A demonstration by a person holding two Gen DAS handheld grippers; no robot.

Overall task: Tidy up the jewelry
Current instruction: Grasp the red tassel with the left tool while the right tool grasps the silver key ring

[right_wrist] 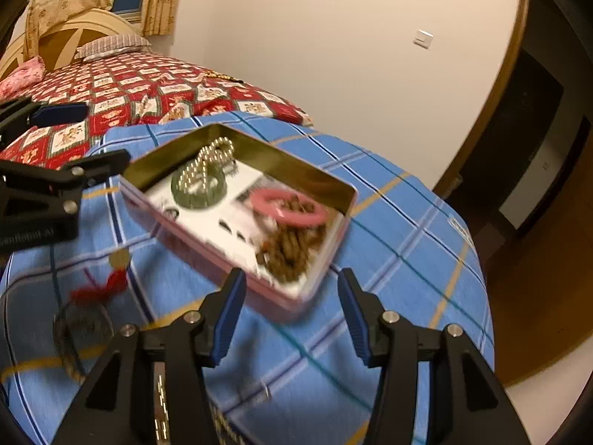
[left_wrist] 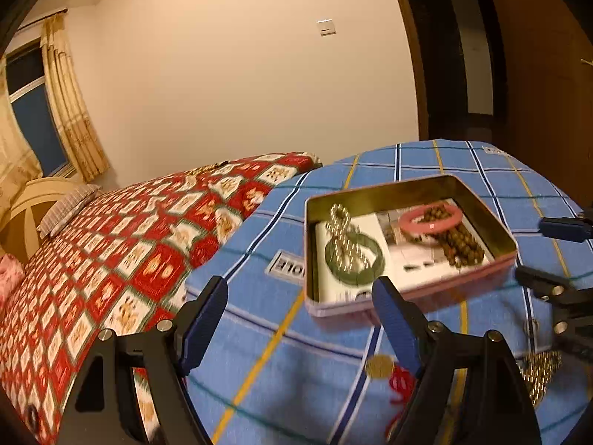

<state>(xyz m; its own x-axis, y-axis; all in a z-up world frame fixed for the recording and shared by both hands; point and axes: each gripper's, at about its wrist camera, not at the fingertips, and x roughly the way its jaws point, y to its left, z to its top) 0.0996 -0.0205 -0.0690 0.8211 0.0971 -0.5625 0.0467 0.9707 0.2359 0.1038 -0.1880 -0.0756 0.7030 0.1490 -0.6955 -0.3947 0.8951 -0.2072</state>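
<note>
Now, nearest the lenses, both tools hang above the blue checked table with nothing in them. The left gripper has its jaws spread wide and empty; the right gripper is the same, jaws apart, nothing between them.

What is left outside lies low and close. In the left wrist view a gold coin charm with a red tassel sits just past the right-hand finger of the left tool, and a gold bead strand lies further right, below the other tool. From the right wrist view the charm and tassel appear off to the left of its jaws, beside a blurred dark loop that I cannot identify for certain.

So the call: the loose pieces lie between the 2 tools, down-left of the right jaws and down-right of the left jaws. Which one is nearer is hard to say.

Further out sits the pink-sided tin, lid off, its long axis running left to right in the left view. Inside it are a green bangle with a gold chain draped over it at the left end, and a pink bangle on brown wooden beads at the right.

Beyond the table is the red patterned bed.
</note>
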